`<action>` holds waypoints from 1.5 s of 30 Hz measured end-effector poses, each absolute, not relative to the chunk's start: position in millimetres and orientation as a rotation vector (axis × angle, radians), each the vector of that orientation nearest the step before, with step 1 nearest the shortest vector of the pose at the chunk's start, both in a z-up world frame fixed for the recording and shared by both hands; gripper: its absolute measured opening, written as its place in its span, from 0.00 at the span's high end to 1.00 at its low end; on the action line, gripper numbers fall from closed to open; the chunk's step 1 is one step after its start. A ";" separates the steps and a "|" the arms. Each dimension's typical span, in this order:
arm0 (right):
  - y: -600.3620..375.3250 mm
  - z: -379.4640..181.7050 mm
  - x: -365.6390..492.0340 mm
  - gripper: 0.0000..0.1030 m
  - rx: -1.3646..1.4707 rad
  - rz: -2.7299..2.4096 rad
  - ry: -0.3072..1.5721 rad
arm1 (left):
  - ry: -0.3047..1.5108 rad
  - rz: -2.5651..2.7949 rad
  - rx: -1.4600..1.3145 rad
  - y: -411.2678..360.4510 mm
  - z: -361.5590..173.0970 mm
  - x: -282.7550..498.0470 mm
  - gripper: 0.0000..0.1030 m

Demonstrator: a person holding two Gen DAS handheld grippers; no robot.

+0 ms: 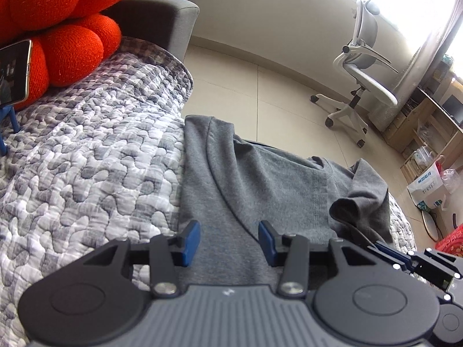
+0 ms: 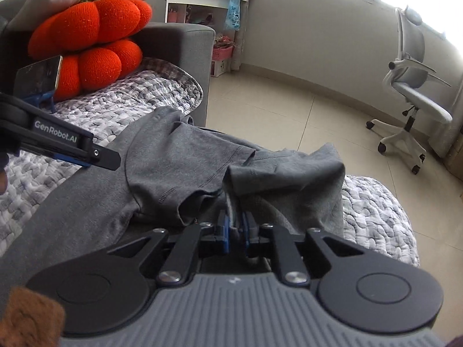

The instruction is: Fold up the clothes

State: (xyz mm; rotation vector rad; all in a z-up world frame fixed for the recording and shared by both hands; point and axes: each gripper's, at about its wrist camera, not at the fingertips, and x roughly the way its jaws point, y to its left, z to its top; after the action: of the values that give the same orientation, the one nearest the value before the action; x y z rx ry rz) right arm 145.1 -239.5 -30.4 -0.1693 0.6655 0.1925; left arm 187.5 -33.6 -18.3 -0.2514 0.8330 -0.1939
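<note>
Grey shirt (image 2: 179,156) lies flat on quilt (image 2: 373,217), near edge. Right gripper (image 2: 235,232) clamped on bunched sleeve fabric; left gripper (image 1: 228,241) apart w/ nothing held, over shirt. Risk: thin pinch slips mid-fold, or unpinned body drags.

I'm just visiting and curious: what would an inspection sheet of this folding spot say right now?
Surface: grey-and-white quilt over a sofa seat.
Job's things: grey garment lying partly folded on the quilt, one edge lifted.
Clutter: orange cushion and a phone on a blue stand, at the back.
Grippers: left gripper open above the garment, nothing between its pads; right gripper shut on a fold of the garment.
Cables: nothing seen.
Surroundings: tiled floor, white office chair, shelves and bags by the window.
</note>
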 end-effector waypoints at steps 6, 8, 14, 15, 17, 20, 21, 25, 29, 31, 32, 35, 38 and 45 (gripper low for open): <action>-249.2 -8.7 129.6 0.60 -0.117 0.201 0.670 | 0.810 -0.303 -0.258 -43.4 -14.0 185.1 0.53; -252.8 -6.8 127.3 0.60 -0.132 0.204 0.679 | 0.794 -0.347 -0.245 -50.4 -10.9 187.6 0.49; -269.3 -12.0 113.4 0.58 -0.239 0.222 0.740 | 0.738 -0.481 -0.116 -109.3 -2.8 207.6 0.42; -273.6 -13.5 109.8 0.57 -0.250 0.223 0.752 | 0.739 -0.497 -0.088 -121.9 -4.4 211.9 0.42; -281.6 -16.5 103.9 0.55 -0.257 0.225 0.771 | 0.740 -0.513 -0.050 -142.6 -8.0 220.4 0.42; -294.8 -21.0 99.9 0.54 -0.207 0.237 0.805 | 0.762 -0.506 -0.023 -163.1 -15.6 234.4 0.49; -296.1 -22.1 99.5 0.54 -0.200 0.240 0.815 | 0.783 -0.497 -0.020 -166.5 -19.2 239.7 0.75; -289.1 -24.8 93.9 0.54 -0.207 0.298 0.834 | 0.795 -0.515 -0.012 -164.1 -27.6 242.3 0.91; -270.0 -30.5 93.6 0.81 -0.258 0.315 0.842 | 0.762 -0.531 -0.101 -149.8 -15.7 241.8 0.94; -262.3 -31.4 97.0 1.00 -0.284 0.257 0.839 | 0.752 -0.537 -0.191 -139.9 -5.8 243.4 0.94; -259.5 -30.3 97.9 1.00 -0.290 0.234 0.833 | 0.741 -0.538 -0.206 -136.9 -0.1 243.6 0.94; -255.0 -21.6 97.1 1.00 -0.259 0.231 0.807 | 0.742 -0.534 -0.244 -129.5 8.7 247.1 0.94; -251.3 -15.8 95.1 1.00 -0.231 0.236 0.784 | 0.766 -0.521 -0.282 -122.3 10.8 252.0 0.95; -238.6 -25.1 94.1 0.60 -0.302 0.233 0.777 | 0.829 -0.485 -0.310 -120.1 -7.4 258.3 0.94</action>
State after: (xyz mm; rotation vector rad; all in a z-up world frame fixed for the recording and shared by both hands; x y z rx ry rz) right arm 94.1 -238.6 -25.1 -0.3015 0.7775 0.2326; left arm 258.3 -120.1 -7.4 -0.3104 0.8293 -0.4851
